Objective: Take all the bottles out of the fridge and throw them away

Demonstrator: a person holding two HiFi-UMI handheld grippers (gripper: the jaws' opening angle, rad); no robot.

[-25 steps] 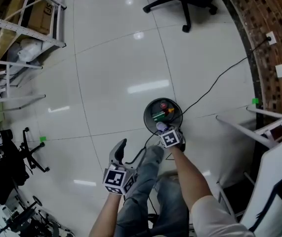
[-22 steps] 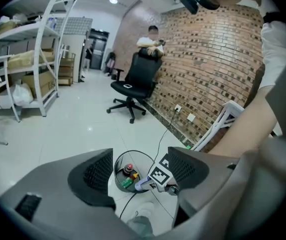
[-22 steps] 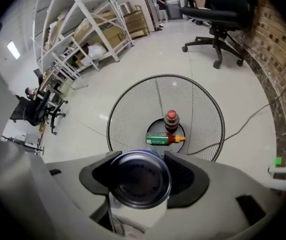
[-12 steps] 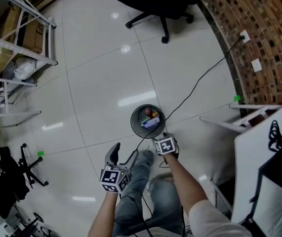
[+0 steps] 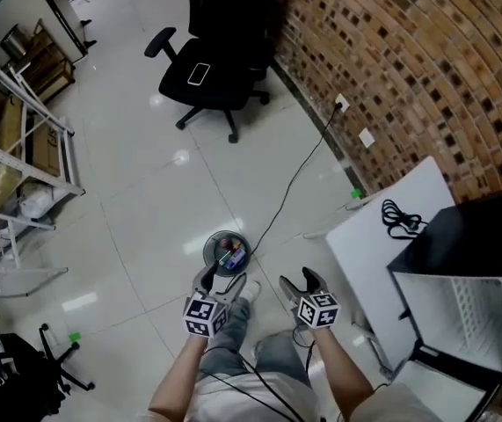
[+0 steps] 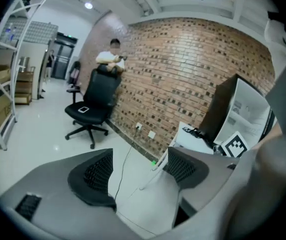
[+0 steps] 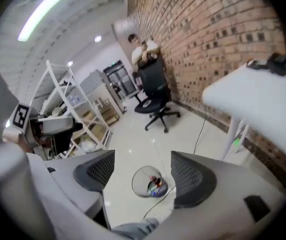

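A round wire waste bin (image 5: 227, 253) stands on the floor with several colourful bottles (image 5: 229, 258) inside; the right gripper view shows the bin (image 7: 150, 181) between and beyond its jaws. My left gripper (image 5: 218, 281) is open and empty just in front of the bin. My right gripper (image 5: 300, 283) hangs to the bin's right; its jaws have just been opening and nothing is between them. The black fridge (image 5: 461, 253) stands at the lower right with its door open. In their own views, the left gripper (image 6: 137, 166) and the right gripper (image 7: 141, 170) hold nothing.
A white table (image 5: 382, 227) with a coiled cable stands beside the fridge. A black office chair (image 5: 215, 77) is farther off, by the brick wall (image 5: 391, 60). Metal shelving (image 5: 13, 139) lines the left. A cord (image 5: 294, 183) runs across the floor. A person (image 6: 113, 59) stands behind the chair.
Both grippers have lifted up and away from the bin, the right one moving off to its right with jaws now apart. The head view has swung up, bringing fridge and table into sight.
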